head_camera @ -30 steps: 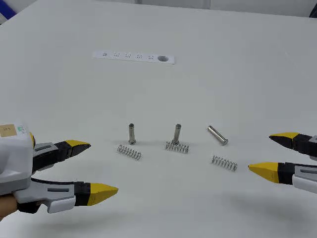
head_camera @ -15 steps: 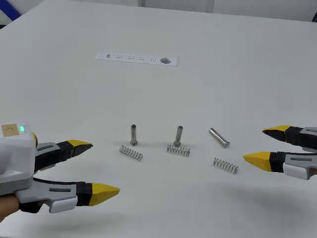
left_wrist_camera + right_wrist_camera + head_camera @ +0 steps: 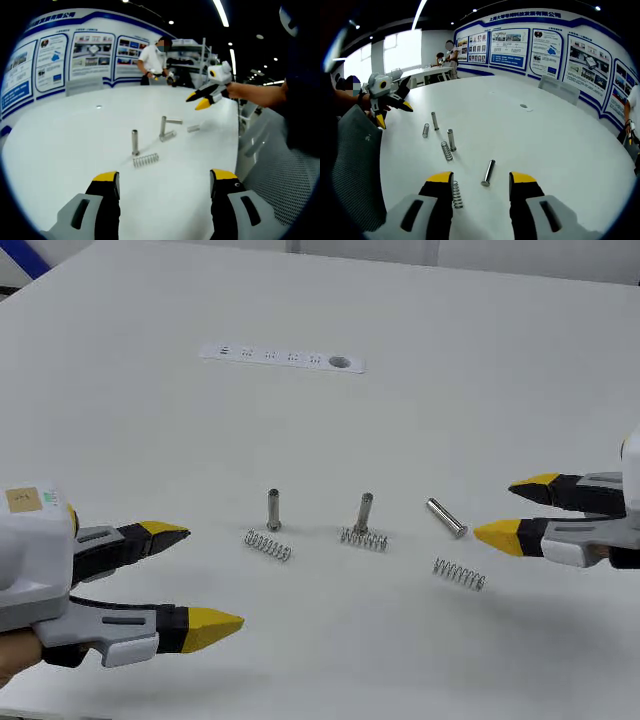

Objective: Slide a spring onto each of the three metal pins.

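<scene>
The left gripper [image 3: 212, 576] hovers with jaws spread and empty. Ahead of its tips stand the first upright pin [image 3: 273, 510] and second upright pin [image 3: 365, 512], with the first spring [image 3: 268, 545] and second spring [image 3: 363, 538] lying at their feet. The right gripper [image 3: 495, 508], jaws also apart and empty, points at the lying pin [image 3: 446, 517] just ahead. The third spring [image 3: 459, 574] lies near its left jaw.

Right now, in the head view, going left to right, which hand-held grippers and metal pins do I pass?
left hand-held gripper → left standing pin → middle standing pin → pin lying flat → right hand-held gripper
</scene>
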Tool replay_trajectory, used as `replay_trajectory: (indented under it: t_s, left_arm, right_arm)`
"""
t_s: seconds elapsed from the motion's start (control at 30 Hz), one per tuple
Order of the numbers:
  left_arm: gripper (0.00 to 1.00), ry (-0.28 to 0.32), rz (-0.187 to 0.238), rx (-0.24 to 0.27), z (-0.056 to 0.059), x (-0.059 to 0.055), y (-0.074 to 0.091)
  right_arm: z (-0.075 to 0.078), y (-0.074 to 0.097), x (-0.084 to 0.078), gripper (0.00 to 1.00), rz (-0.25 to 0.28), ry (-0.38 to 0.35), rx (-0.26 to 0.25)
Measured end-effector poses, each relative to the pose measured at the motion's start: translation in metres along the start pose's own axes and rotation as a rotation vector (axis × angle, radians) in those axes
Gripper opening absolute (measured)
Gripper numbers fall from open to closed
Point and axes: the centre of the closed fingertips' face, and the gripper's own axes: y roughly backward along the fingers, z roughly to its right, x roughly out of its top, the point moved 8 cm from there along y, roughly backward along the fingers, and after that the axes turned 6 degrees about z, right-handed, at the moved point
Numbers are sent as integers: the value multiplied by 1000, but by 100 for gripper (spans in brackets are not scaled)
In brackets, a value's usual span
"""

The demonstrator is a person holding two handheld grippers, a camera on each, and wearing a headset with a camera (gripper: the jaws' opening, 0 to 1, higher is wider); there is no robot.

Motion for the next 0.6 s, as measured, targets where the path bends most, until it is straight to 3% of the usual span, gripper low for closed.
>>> replay_trajectory:
  t_s: [0.23, 0.6]
  left_arm:
    - [74, 5, 2, 1, 0, 0, 1]
    - [73, 10, 0, -3, 1, -1, 0]
  right_arm:
    - [7, -16, 8, 39, -31, -7, -5]
    - [14, -53, 9, 27, -144, -29, -15]
